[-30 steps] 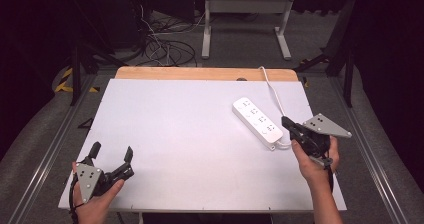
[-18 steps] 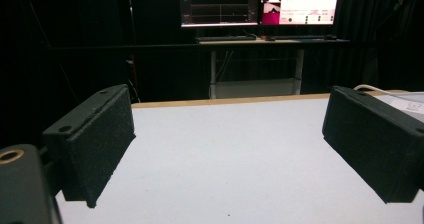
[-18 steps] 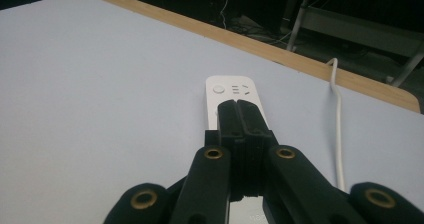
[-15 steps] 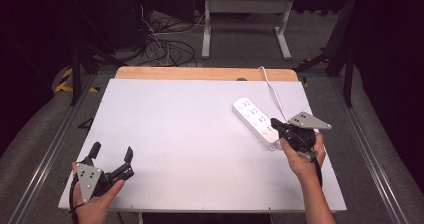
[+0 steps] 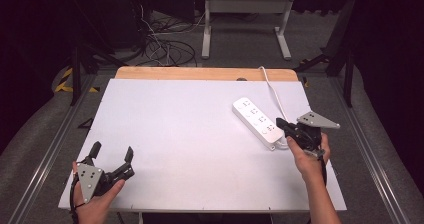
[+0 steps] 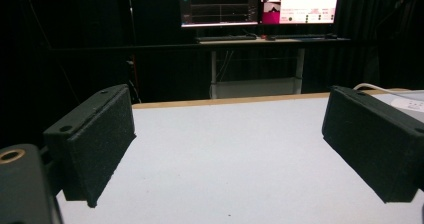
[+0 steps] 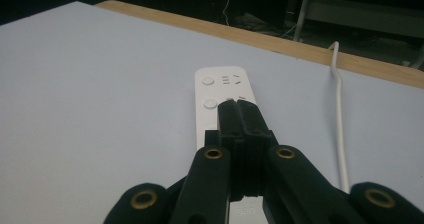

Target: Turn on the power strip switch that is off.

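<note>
Here the right hand-held gripper (image 5: 286, 128), jaws pressed together, hovers over the near end of the power strip (image 5: 257, 122) at the tabletop's (image 5: 190, 124) right side. Pressing off-centre could skid the strip. The left hand-held gripper (image 5: 112, 160) rests spread, well apart.
</note>
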The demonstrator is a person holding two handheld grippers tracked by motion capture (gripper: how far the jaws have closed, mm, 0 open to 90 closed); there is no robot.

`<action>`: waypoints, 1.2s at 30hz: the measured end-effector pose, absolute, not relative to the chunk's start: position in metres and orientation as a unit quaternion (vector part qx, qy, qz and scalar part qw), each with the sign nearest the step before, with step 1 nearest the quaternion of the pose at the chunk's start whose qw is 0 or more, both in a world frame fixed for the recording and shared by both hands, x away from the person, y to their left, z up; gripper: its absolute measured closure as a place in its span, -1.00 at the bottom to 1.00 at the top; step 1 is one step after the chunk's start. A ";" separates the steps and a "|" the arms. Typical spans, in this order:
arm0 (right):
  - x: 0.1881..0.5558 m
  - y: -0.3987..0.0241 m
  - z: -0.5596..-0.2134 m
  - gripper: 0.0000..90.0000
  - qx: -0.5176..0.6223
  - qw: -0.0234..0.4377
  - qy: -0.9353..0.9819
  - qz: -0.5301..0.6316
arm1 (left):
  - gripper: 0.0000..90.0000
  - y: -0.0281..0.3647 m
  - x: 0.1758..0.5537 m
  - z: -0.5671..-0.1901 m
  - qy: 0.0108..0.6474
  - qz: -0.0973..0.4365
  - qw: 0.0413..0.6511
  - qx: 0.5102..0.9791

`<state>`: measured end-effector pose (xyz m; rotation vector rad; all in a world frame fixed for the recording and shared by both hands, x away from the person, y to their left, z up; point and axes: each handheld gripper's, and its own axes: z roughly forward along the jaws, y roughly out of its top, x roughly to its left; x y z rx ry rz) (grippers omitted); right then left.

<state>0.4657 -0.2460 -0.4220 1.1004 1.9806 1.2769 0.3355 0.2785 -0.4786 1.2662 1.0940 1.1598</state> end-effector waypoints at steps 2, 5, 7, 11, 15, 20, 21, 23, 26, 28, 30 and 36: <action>0.469 -0.240 -0.426 1.00 0.407 0.265 0.742 0.462 | -0.83 0.278 0.336 -0.479 0.455 0.486 0.525 0.530; 0.474 -0.232 -0.432 1.00 0.408 0.257 0.753 0.448 | -0.83 0.277 0.336 -0.479 0.453 0.486 0.526 0.531; 0.477 -0.229 -0.436 1.00 0.410 0.252 0.759 0.439 | -0.83 0.278 0.336 -0.479 0.454 0.485 0.526 0.532; 0.481 -0.226 -0.443 1.00 0.410 0.250 0.766 0.427 | -0.83 0.279 0.335 -0.478 0.454 0.487 0.526 0.529; 0.484 -0.220 -0.451 1.00 0.408 0.245 0.776 0.414 | -0.83 0.278 0.335 -0.478 0.454 0.486 0.528 0.528; 0.489 -0.216 -0.461 1.00 0.411 0.245 0.781 0.401 | -0.83 0.277 0.335 -0.478 0.451 0.486 0.527 0.532; 0.490 -0.215 -0.462 1.00 0.411 0.247 0.782 0.399 | -0.83 0.277 0.335 -0.478 0.450 0.487 0.526 0.533; 0.490 -0.214 -0.465 1.00 0.410 0.249 0.784 0.394 | -0.83 0.277 0.335 -0.478 0.450 0.487 0.525 0.533; 0.492 -0.214 -0.465 1.00 0.414 0.254 0.780 0.394 | -0.83 0.278 0.335 -0.478 0.449 0.488 0.525 0.534; 0.493 -0.216 -0.465 1.00 0.418 0.255 0.778 0.393 | -0.83 0.277 0.335 -0.478 0.449 0.487 0.526 0.534; 0.493 -0.218 -0.467 1.00 0.421 0.253 0.778 0.392 | -0.83 0.278 0.335 -0.478 0.449 0.487 0.525 0.535; 0.494 -0.218 -0.467 1.00 0.417 0.252 0.777 0.399 | -0.83 0.276 0.334 -0.477 0.443 0.481 0.532 0.538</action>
